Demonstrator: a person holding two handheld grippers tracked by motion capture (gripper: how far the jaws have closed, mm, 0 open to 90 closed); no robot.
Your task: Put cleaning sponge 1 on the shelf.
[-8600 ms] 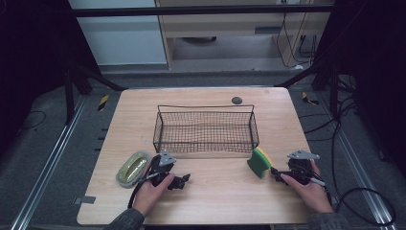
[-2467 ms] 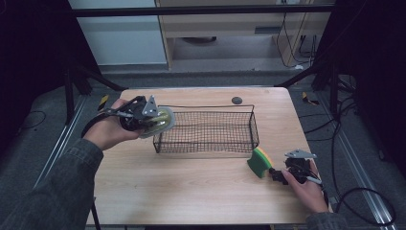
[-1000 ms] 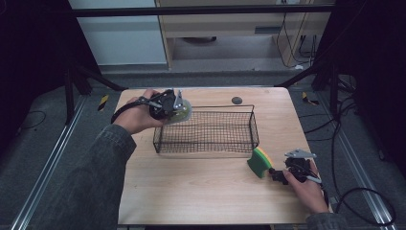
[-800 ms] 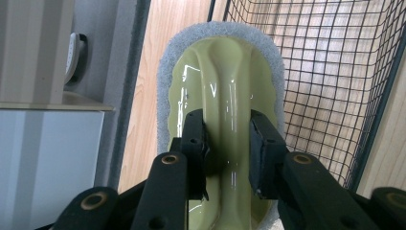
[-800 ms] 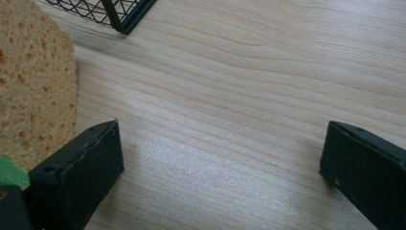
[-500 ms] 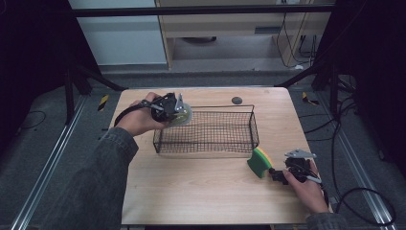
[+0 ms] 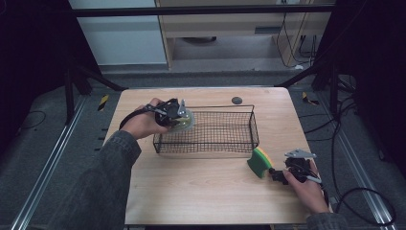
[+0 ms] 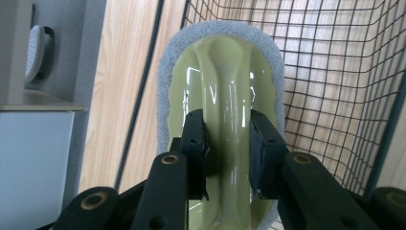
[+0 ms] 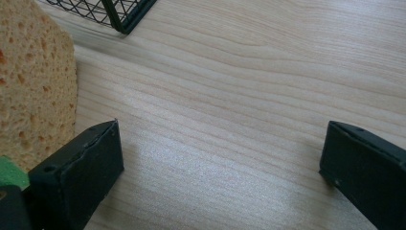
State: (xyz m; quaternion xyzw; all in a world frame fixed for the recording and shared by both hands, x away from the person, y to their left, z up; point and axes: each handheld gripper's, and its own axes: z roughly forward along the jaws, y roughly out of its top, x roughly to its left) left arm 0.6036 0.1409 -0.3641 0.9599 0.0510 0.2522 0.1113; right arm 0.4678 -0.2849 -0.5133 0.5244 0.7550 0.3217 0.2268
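Observation:
An olive-green scrubber (image 7: pixel 186 121) with a grey pad rim hangs at the left end of the black wire basket (image 7: pixel 252 125), just over its rim. My left gripper (image 7: pixel 178 114) is shut on the scrubber's raised middle handle. In the left gripper view both pads press the glossy handle of the scrubber (image 8: pixel 220 62), held by the left gripper (image 8: pixel 225 139), with the basket's mesh (image 8: pixel 335 72) behind it. My right gripper (image 7: pixel 277 176) rests open on the wooden table (image 7: pixel 201 191), with a yellow-and-green sponge (image 7: pixel 260 162) just left of it. In the right gripper view the sponge (image 9: pixel 33 81) touches the outside of the left jaw of the right gripper (image 9: pixel 220 163).
A small dark round object (image 7: pixel 236 100) lies on the table behind the basket. Metal rails run along both sides of the table, and cables trail on the floor at the right. Bare wood lies in front of the basket.
The left hand lifted the scrubber from the table's left front and carried it to the basket's left end, sinking a little in the last second. The right gripper has kept still.

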